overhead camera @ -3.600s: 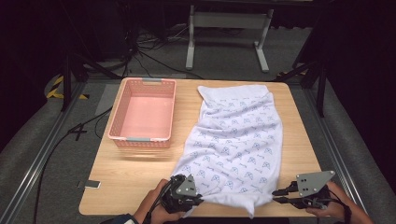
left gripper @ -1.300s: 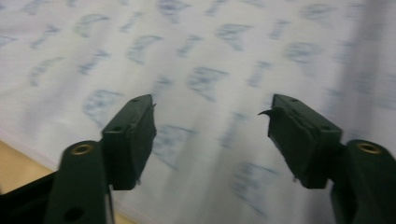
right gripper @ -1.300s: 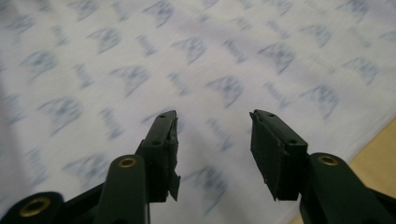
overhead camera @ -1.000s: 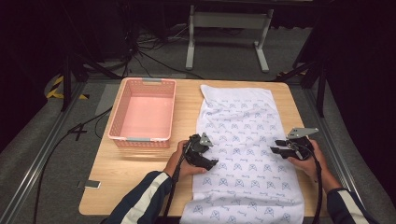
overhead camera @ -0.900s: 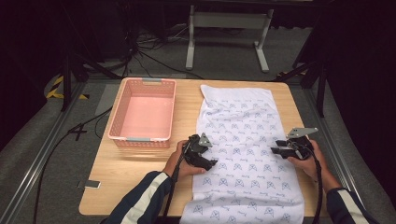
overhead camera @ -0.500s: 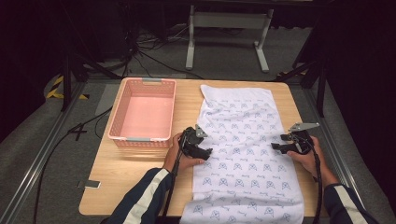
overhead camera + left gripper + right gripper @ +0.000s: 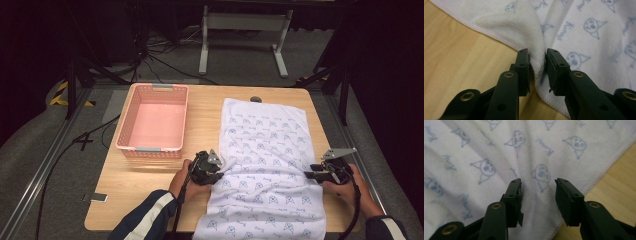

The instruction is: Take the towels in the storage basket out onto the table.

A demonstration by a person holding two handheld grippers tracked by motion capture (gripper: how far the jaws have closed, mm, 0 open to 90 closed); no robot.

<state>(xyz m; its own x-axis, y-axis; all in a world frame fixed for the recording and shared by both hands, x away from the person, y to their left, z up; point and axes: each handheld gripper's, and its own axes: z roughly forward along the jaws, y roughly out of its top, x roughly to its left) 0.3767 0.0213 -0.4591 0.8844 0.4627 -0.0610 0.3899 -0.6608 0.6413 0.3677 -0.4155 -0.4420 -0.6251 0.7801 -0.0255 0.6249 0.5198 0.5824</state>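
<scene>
The left gripper (image 7: 537, 62) has just been closing, and its jaws now pinch a raised fold of the towel (image 7: 265, 165) at the cloth's left hem, with the stitched edge bunched between the pads. The right gripper (image 7: 537, 192) has also been closing, but its jaws stand partly apart over the towel's right side. The cloth lies flat between them, just inside the hem, and nothing is yet gripped there.

In the high view the left gripper (image 7: 206, 167) and right gripper (image 7: 327, 170) sit at opposite long edges of the towel, about midway along its length. The towel is spread lengthwise on the right half of the wooden bench (image 7: 205, 130), and its near end hangs over the bench's near edge. A pink plastic basket (image 7: 152, 122) stands empty to the far left, well apart from the cloth.

The towel looks light, soft and limp, a thin terry with a printed pattern. It will likely sag and crease wherever it is unsupported, and it should slide easily on the wood. The stitched hems seem the best hold, since they bunch into a ridge the pads can bite. On the right, the jaws would probably need to push a ridge up first.
</scene>
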